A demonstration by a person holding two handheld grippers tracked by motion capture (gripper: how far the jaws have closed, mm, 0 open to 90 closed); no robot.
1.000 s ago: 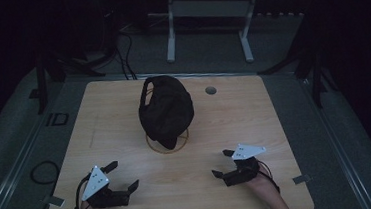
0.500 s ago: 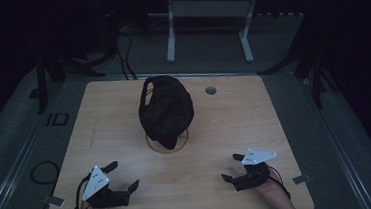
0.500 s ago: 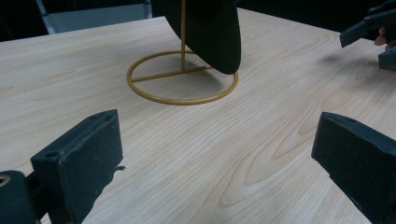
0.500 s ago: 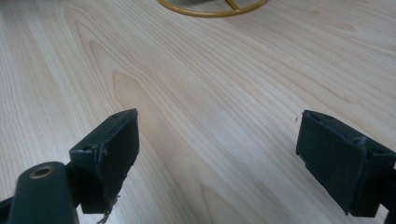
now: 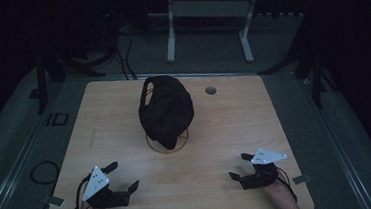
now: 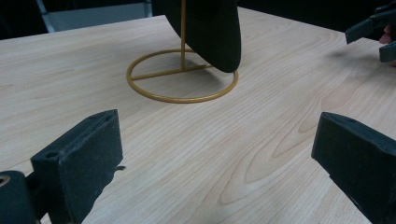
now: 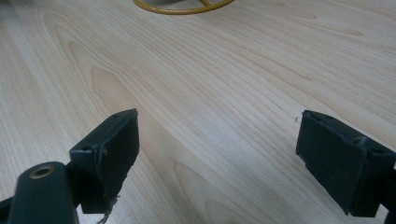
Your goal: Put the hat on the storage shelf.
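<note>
Two hand-held grippers, left (image 5: 123, 176) and right (image 5: 241, 166), jaws wide, empty, black cap (image 5: 166, 109) on gold stand (image 5: 168, 145)

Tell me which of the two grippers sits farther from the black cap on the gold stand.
The right gripper. It sits well off toward the table's right edge, while the left gripper lies closer in beneath the black cap on its gold stand. Both are open and empty.
</note>
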